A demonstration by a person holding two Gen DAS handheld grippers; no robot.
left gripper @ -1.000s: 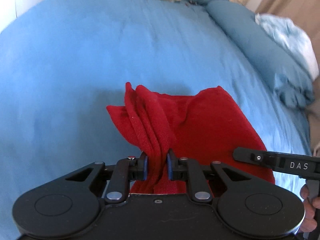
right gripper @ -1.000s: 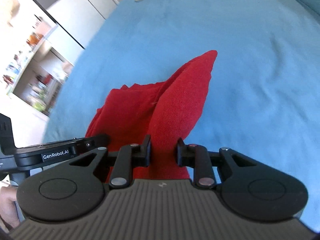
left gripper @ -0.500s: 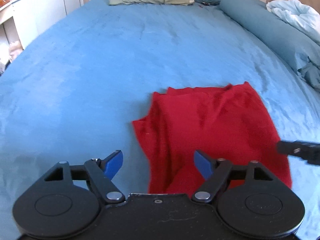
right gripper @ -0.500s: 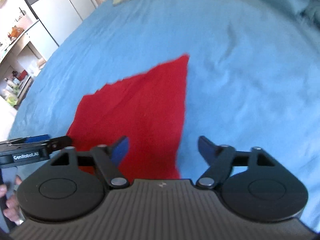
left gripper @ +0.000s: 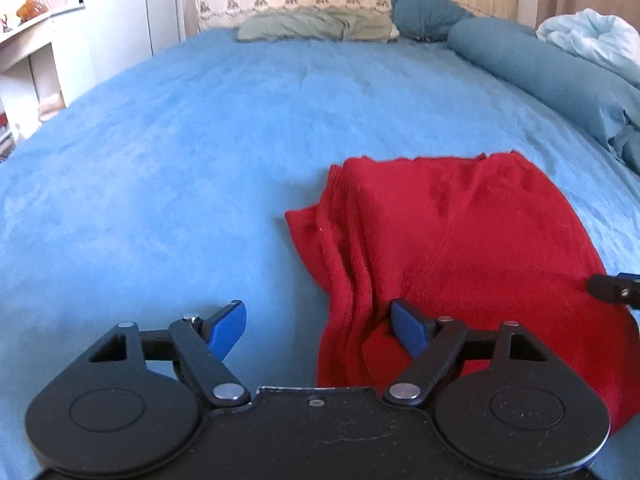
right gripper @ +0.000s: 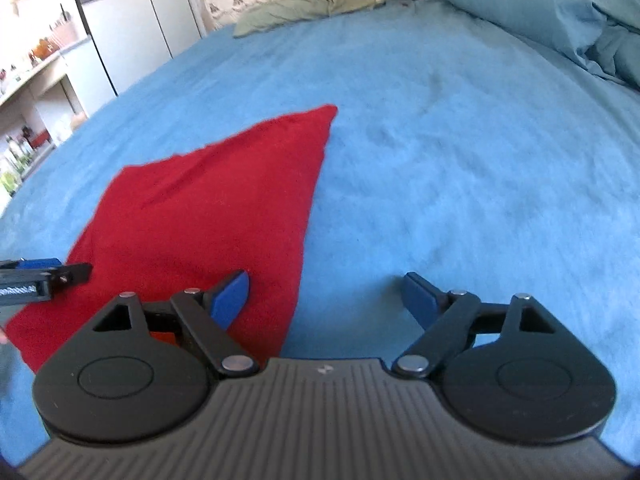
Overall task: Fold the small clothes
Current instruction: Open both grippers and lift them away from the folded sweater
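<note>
A small red knit garment point(left gripper: 460, 248) lies folded flat on the blue bedspread point(left gripper: 180, 160), with bunched layers along its left edge. My left gripper point(left gripper: 320, 328) is open and empty, just above the garment's near left edge. In the right wrist view the garment point(right gripper: 208, 208) lies left of centre. My right gripper point(right gripper: 326, 300) is open and empty over the garment's near right edge. Each gripper's tip shows at the edge of the other's view.
Pillows point(left gripper: 316, 26) and a headboard cushion lie at the far end of the bed. A rolled teal duvet point(left gripper: 560, 80) runs along the right side, with a pale blue blanket point(left gripper: 592, 40) beyond. A white wardrobe and shelves point(right gripper: 120, 48) stand to the left.
Both grippers were shut on the raised red garment a second ago. They opened, the garment dropped flat on the bed, and both grippers have drawn back.
</note>
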